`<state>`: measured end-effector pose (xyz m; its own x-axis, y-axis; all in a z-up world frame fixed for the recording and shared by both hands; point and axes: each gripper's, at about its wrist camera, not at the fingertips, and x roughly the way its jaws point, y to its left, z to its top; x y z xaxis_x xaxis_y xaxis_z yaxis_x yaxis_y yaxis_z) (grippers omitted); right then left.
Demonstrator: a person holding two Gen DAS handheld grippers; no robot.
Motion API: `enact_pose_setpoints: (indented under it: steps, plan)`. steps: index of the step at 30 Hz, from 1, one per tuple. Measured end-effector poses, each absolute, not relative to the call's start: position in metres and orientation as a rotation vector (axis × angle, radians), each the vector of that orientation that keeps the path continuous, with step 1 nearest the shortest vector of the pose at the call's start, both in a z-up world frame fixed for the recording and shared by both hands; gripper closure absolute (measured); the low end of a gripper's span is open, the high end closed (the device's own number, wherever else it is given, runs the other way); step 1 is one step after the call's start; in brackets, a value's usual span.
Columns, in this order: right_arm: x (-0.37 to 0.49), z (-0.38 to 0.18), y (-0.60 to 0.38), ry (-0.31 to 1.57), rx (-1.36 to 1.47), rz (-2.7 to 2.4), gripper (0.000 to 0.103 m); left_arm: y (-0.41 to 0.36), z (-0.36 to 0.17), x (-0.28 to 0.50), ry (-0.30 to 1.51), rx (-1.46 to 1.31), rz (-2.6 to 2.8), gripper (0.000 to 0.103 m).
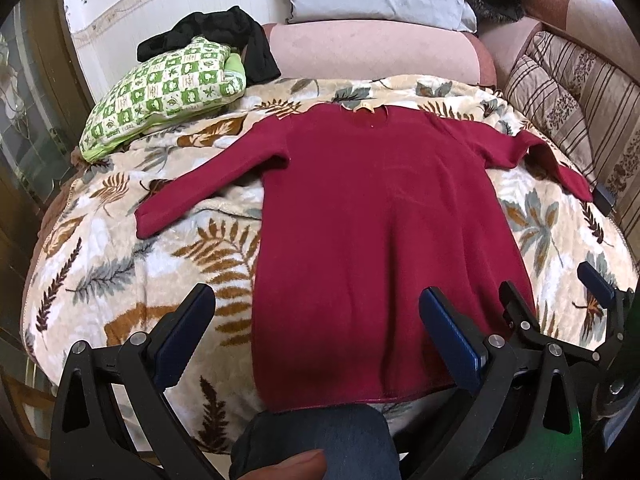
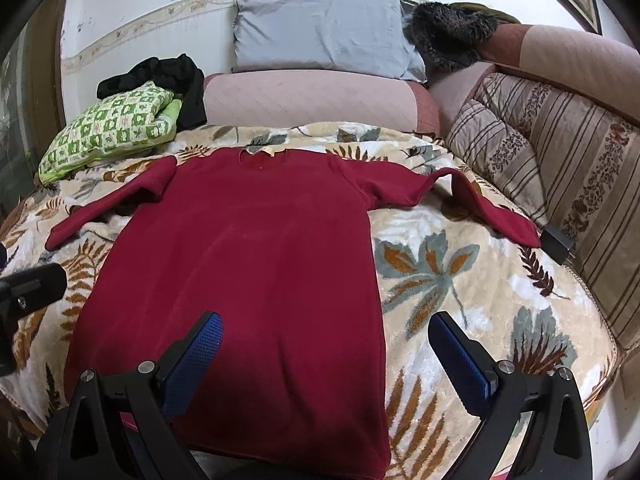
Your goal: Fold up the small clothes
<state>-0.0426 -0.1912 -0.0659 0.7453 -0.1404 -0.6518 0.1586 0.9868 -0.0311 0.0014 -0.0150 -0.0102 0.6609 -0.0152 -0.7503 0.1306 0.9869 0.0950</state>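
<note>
Left gripper (image 1: 316,328) is spread wide and holds nothing, hovering over the near left hem; right gripper (image 2: 326,354) is likewise wide and empty, over the near right hem, its fingers also showing at the right edge of the left view. Dark red long-sleeved top (image 1: 372,220) lies flat and face down on the leaf-print blanket (image 1: 132,280), neck at the far side, hem near. Left sleeve (image 1: 200,192) runs out diagonally to the near left; right sleeve (image 2: 472,204) runs right with a kink, cuff ending just beside a small black object (image 2: 558,242) at the striped sofa cushion (image 2: 560,152). Judgement: nothing folded yet, step in hand is the first fold. Suggest sleeves in first: pinch each cuff, lay it across the body so the side edges run straight, flatten that right-sleeve kink before closing. Then take both hem corners together and carry them to the neck. Blanket is plush, so pinch only the fabric of the top or the blanket comes up too. Green patterned pillow (image 1: 160,96) and black garment (image 1: 224,36) at far left are well apart, no interference.
</note>
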Motion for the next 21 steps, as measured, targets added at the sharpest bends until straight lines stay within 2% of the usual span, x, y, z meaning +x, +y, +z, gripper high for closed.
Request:
enact_pose_setpoints:
  steps: [21]
  plan:
    - [-0.033, -0.075, -0.190, 0.778, 0.006, -0.192, 0.001, 0.006, -0.023, 0.011, 0.896, 0.098, -0.083, 0.001]
